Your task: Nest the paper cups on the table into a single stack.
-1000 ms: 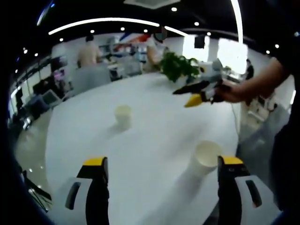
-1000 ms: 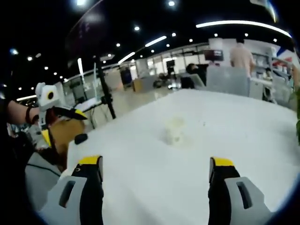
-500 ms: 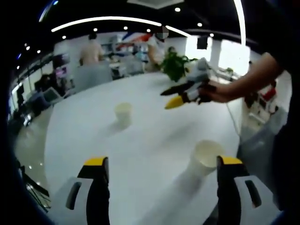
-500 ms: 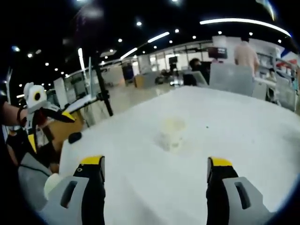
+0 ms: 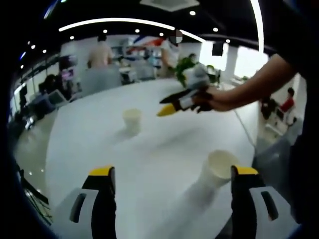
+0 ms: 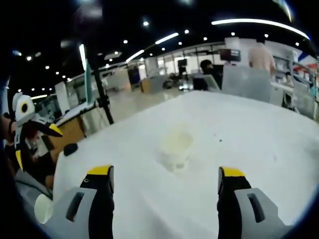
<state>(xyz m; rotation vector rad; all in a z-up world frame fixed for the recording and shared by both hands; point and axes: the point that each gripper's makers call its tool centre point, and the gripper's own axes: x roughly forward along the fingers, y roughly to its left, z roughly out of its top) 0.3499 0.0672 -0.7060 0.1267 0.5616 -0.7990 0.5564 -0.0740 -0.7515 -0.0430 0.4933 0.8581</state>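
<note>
1. Jaws of the left gripper [image 5: 169, 204], low in the left gripper view, stand wide apart and hold nothing.
2. Small cream paper cup [image 5: 132, 120] stands centre-left on the round white table [image 5: 164, 149].
3. Second white paper cup [image 5: 218, 169] stands lower right, beside the right jaw.
4. Right gripper [image 6: 162, 201], in the right gripper view, gapes empty before a blurred pale cup [image 6: 174, 149].

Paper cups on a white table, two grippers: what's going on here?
A person holds a gripper in each hand over a white table. Two paper cups stand apart, not yet nested: the far cup and the near cup. The right gripper, open and empty, is aimed at the far cup. The left gripper hangs open beside the near cup, touching nothing.
</note>
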